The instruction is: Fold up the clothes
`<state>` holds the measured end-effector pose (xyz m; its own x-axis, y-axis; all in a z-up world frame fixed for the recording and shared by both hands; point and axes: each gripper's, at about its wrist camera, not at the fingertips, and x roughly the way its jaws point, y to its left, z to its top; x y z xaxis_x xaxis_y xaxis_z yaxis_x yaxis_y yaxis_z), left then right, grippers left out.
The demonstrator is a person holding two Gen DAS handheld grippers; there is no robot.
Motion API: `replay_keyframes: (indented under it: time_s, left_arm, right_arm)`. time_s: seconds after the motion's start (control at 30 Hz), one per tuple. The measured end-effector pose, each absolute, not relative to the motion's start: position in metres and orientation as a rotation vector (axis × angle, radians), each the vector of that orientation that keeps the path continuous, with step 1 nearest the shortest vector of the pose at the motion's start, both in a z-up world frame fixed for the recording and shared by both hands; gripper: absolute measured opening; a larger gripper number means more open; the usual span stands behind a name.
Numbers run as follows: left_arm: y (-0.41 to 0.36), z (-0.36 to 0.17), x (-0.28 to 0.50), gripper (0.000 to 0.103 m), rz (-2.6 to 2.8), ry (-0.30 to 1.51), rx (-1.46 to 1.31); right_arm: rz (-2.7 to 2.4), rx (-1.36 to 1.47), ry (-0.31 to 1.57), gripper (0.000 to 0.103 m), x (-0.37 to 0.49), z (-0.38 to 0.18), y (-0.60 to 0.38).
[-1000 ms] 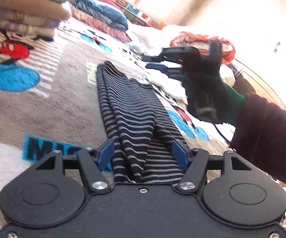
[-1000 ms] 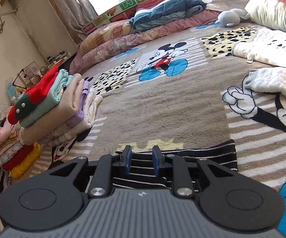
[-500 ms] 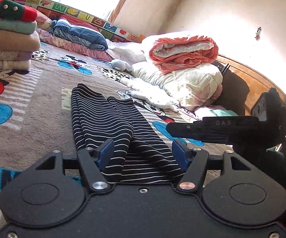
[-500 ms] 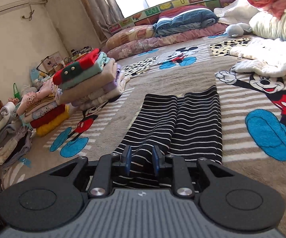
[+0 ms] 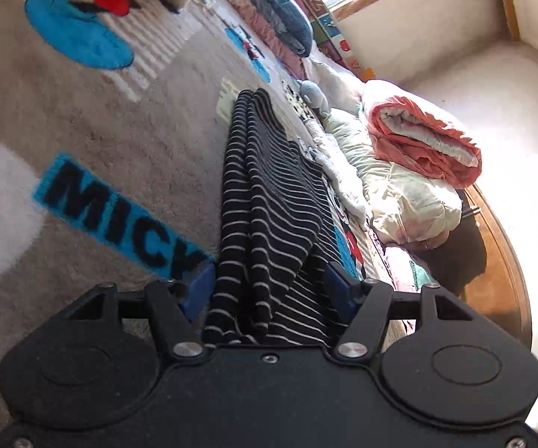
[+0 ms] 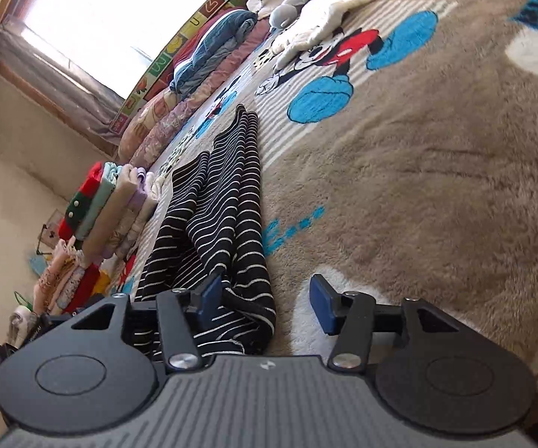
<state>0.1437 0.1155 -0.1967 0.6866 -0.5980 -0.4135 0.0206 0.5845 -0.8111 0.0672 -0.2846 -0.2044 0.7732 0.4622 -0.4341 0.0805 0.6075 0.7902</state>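
Observation:
A black garment with thin white stripes [image 5: 265, 194] lies in a long folded strip on the cartoon-mouse blanket [image 5: 119, 130]. In the left wrist view, my left gripper [image 5: 269, 291] stands wide over the strip's near end. The bunched cloth sits between its blue pads [image 5: 198, 291], and I see no squeeze on it. In the right wrist view the same garment [image 6: 224, 205] runs away from my right gripper [image 6: 267, 298], whose jaws are opening. The cloth's end rests against its left pad [image 6: 209, 295]. The other pad stands apart over a white patch of blanket [image 6: 418, 149].
A tall stack of folded clothes [image 6: 108, 205] stands beside the garment's far end. Folded quilts [image 6: 213, 44] line the window side. A rolled red and white quilt [image 5: 418, 138] on pale bedding lies next to the wooden headboard [image 5: 500, 261].
The right gripper has swung round to the garment's near end and left the left wrist view. Its jaws, shut before, now stand apart. Both views have rolled.

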Motion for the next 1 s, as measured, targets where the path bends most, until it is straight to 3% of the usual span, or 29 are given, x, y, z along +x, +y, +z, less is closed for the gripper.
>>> replay_keyframes:
  time_s: [0.23, 0.5, 0.57, 0.63, 0.73, 0.8, 0.9, 0.97, 1.0]
  left_arm:
    - [0.114, -0.197, 0.122, 0.063, -0.308, 0.823, -0.938]
    - [0.113, -0.203, 0.112, 0.057, -0.255, 0.858, -1.031]
    - [0.111, -0.205, 0.110, 0.034, -0.229, 0.871, -1.030]
    - [0.111, -0.211, 0.105, 0.019, -0.211, 0.880, -1.052]
    - [0.115, -0.218, 0.099, 0.013, -0.205, 0.865, -1.106]
    - [0.118, -0.220, 0.095, 0.013, -0.207, 0.854, -1.143]
    - [0.119, -0.214, 0.093, 0.018, -0.246, 0.851, -1.107]
    - [0.123, -0.209, 0.092, 0.040, -0.297, 0.861, -1.085]
    - [0.125, -0.201, 0.088, 0.048, -0.309, 0.841, -1.035]
  right_arm:
    - [0.271, 1.140, 0.618, 0.066, 0.068, -0.220, -0.291]
    - [0.284, 1.207, 0.595, 0.062, 0.073, -0.230, -0.275]
    - [0.288, 1.155, 0.611, 0.055, 0.074, -0.229, -0.272]
    - [0.292, 1.106, 0.626, 0.043, 0.074, -0.229, -0.270]
    - [0.293, 1.052, 0.634, 0.014, 0.071, -0.236, -0.270]
    - [0.296, 1.039, 0.629, 0.008, 0.068, -0.238, -0.271]
    - [0.319, 1.024, 0.620, 0.013, 0.067, -0.236, -0.271]
    - [0.346, 1.029, 0.621, 0.019, 0.064, -0.232, -0.275]
    - [0.362, 1.021, 0.618, 0.032, 0.062, -0.230, -0.277]
